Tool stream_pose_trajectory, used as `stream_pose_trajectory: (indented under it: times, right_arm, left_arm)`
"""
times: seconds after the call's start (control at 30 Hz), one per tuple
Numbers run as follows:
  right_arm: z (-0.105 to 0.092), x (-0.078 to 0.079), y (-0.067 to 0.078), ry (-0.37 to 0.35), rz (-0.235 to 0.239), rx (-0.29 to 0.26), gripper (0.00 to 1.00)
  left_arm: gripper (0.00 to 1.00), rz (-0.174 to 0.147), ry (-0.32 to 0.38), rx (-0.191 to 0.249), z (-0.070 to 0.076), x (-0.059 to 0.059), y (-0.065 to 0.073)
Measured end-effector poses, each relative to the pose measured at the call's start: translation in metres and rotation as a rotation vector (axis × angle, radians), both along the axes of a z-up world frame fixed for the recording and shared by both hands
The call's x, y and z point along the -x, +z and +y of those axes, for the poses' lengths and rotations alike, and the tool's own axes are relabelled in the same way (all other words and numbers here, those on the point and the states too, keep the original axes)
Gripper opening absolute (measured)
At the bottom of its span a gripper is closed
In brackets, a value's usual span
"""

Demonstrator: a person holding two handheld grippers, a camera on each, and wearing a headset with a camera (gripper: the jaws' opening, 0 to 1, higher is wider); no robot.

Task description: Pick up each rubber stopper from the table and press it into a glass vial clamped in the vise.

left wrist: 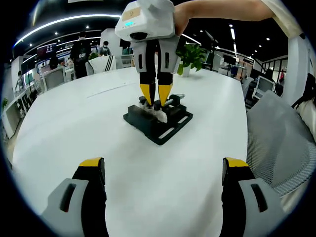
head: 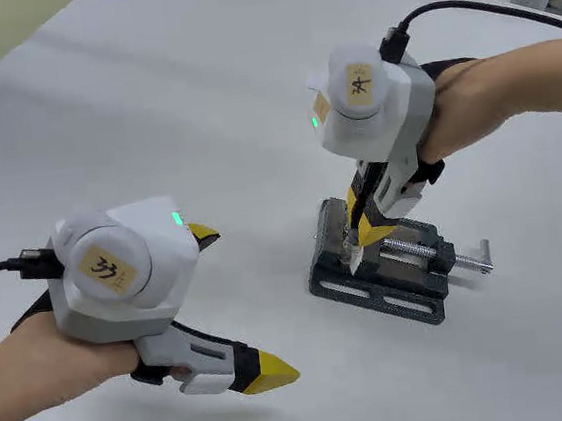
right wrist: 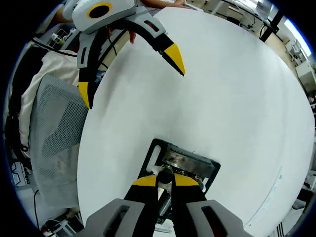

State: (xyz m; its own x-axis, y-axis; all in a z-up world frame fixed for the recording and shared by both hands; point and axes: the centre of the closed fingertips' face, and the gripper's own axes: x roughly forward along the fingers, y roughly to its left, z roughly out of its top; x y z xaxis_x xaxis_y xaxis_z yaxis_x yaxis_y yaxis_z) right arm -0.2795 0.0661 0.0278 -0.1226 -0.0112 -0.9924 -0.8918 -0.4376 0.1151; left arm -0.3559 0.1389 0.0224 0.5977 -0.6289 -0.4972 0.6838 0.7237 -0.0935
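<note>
While the right hand-held gripper [head: 359, 234], jaws nearly closed, bears on the vial [head: 354, 256] in the vise [head: 394, 281], a tilted push could crack the glass; the left hand-held gripper [head: 243, 305] hangs wide open, empty.

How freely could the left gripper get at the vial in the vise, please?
Probably not from above: the right gripper stands over the vial in the vise, jaws close together at its top. The open left gripper has bare table ahead, so only the sides look free.
</note>
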Motion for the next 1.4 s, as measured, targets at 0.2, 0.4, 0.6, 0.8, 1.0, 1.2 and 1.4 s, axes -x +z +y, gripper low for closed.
stream_pose_trajectory:
  times: [0.2,0.4,0.6,0.8,1.0,1.2,1.4]
  right_arm:
    - [0.0016,-0.0009,-0.0002,-0.056,0.006,0.000,0.03]
    - [0.0017,0.0002,-0.0019,-0.113,0.000,0.041,0.03]
    - [0.0005,0.0001,-0.0011,-0.100,0.000,0.024,0.04]
    - [-0.0019,0.0036,0.0000,-0.030,-0.013,0.013,0.05]
    - [-0.0020,0.0036,0.0014,0.040,-0.021,-0.008,0.06]
    - [-0.0040,0.0031,0.0016,0.059,-0.026,-0.021,0.07]
    - [-0.0006,-0.0004,0.0024,0.061,-0.031,-0.042,0.11]
  left_arm:
    - [0.98,-0.001,-0.002,0.003,-0.0020,-0.0002,0.0001]
    - [0.98,0.003,-0.003,0.003,-0.0033,0.0009,-0.0003]
    - [0.98,0.003,-0.003,0.002,-0.0034,0.0016,-0.0006]
    - [0.98,0.005,-0.005,0.002,-0.0043,0.0030,-0.0011]
    - [0.98,0.009,-0.004,0.003,-0.0049,0.0044,-0.0010]
    - [0.98,0.008,-0.006,0.000,-0.0038,0.0047,-0.0010]
    - [0.98,0.011,-0.009,0.001,-0.0055,0.0048,-0.0013]
